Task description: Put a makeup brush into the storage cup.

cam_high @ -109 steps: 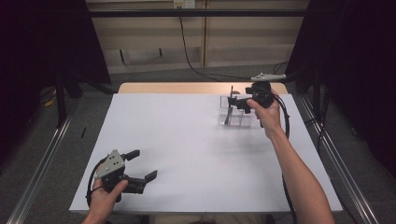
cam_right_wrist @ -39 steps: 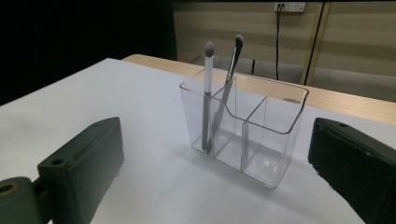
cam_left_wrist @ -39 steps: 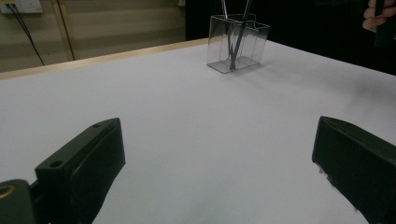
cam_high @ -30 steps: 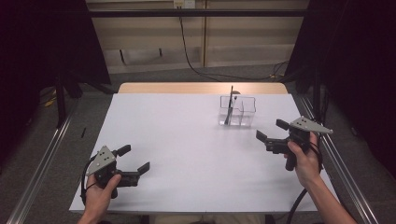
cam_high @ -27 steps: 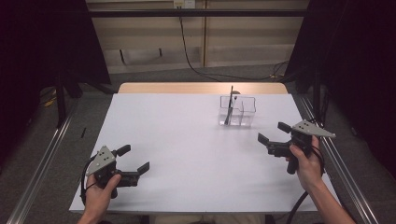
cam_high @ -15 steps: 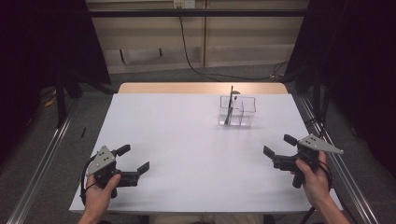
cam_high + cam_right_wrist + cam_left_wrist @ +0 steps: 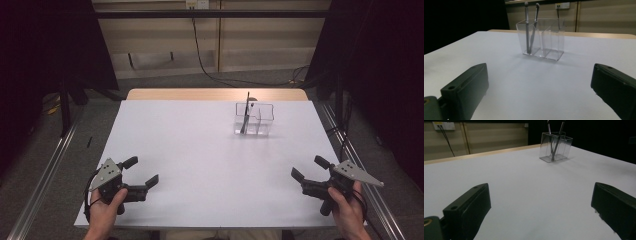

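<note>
In the high view, the left hand-held gripper point(image 7: 141, 172) sits at the lower left of the frame, just above the near edge of the white tabletop point(image 7: 200, 150), held by the person's left hand point(image 7: 102, 212). Its jaws stand wide apart with nothing between them. The right hand-held gripper point(image 7: 310, 170) lies at the lower right of the frame, held by the right hand point(image 7: 347, 212), and its jaws are likewise spread and empty.

The clear organizer point(image 7: 254, 120) stands in the upper middle of the high view, right of centre, well apart from both grippers. It is a transparent box split into compartments. Two slim grey pens point(image 7: 245, 115) lean in its left end compartment as that view shows it, their tips rising above the rim.

In the left gripper view the organizer point(image 7: 555, 148) appears at the upper right of the frame, far beyond the open black jaws. In the right gripper view it point(image 7: 544, 37) stands in the upper middle, with the pens point(image 7: 530, 30) crossing inside the leftmost compartment; the other compartments look empty.
</note>
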Motion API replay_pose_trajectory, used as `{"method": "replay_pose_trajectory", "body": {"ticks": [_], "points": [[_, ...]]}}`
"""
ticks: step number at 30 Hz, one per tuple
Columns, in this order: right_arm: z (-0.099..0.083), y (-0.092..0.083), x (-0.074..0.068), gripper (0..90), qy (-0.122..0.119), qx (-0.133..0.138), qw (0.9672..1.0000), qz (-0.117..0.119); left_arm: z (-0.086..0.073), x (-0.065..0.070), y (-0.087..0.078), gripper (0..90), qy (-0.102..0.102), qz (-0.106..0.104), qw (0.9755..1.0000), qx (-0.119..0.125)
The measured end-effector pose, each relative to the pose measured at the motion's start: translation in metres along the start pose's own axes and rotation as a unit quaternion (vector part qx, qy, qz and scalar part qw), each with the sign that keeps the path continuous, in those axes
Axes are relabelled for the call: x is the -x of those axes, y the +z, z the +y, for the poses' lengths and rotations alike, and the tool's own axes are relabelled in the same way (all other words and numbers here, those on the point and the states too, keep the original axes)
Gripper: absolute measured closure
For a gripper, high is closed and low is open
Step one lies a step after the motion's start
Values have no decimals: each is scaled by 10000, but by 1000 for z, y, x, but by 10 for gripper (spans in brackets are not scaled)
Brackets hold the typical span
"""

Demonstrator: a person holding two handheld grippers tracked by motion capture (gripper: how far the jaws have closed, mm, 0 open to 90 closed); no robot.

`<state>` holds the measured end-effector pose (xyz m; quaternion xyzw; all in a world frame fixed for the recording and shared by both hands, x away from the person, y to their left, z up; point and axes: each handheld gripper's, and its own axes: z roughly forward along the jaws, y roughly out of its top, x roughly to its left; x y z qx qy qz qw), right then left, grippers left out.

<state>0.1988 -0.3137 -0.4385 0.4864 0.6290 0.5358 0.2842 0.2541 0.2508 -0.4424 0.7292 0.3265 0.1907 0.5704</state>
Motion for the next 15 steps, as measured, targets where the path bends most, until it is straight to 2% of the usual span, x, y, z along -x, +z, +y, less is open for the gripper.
{"method": "replay_pose_trajectory", "body": {"ticks": [3,8,10,15], "points": [[-2,1,3,8,58,34,10000,-33,0,1,-2,25,6,0,10000,-10],[-6,3,8,16,8,-107,9997,-203,0,4,-8,25,4,-3,10000,48],[-5,2,8,11,76,-57,9997,-204,0,2,-8,25,-7,8,10000,54],[-5,2,7,11,72,-71,9998,-181,1,1,-9,25,-48,3,10000,85]]}}
